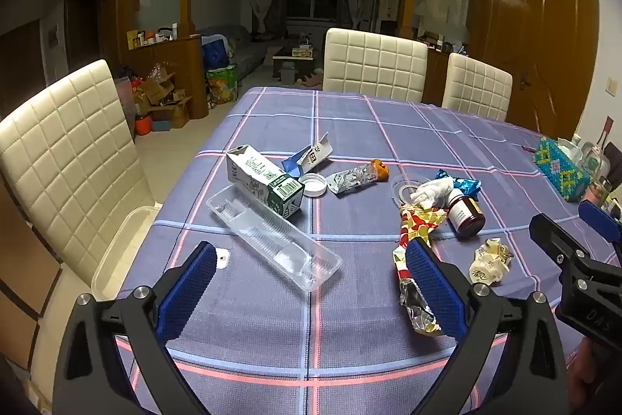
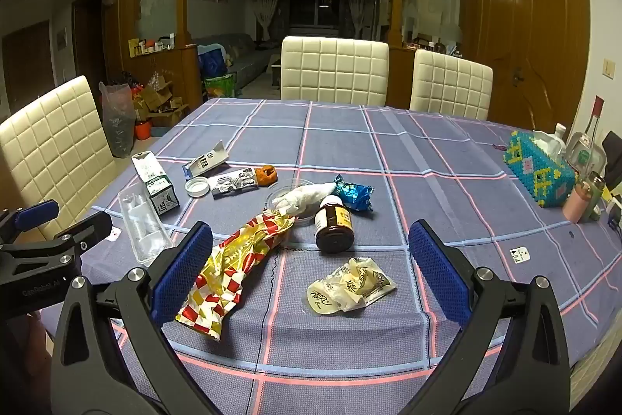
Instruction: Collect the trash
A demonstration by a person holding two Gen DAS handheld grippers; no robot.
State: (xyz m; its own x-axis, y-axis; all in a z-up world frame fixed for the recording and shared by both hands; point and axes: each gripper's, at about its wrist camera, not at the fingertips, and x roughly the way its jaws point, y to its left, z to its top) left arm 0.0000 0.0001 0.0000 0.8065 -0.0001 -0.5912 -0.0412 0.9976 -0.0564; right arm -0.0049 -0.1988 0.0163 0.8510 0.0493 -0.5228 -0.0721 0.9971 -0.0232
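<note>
The trash lies loose on the tabletop [image 2: 447, 158]: a crumpled cream wrapper [image 2: 350, 286] sits nearest, between the right gripper [image 2: 311, 267] fingers, which stand wide apart and empty. Lower squarely over it before closing. The left gripper [image 1: 311, 282] fingers also stand apart, framing a clear plastic tray [image 1: 272, 240].

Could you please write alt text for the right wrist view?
The open right gripper hovers over a checked tablecloth strewn with trash: a crumpled pale wrapper, a red-and-yellow wrapper and a brown bottle lying nearest.
</note>
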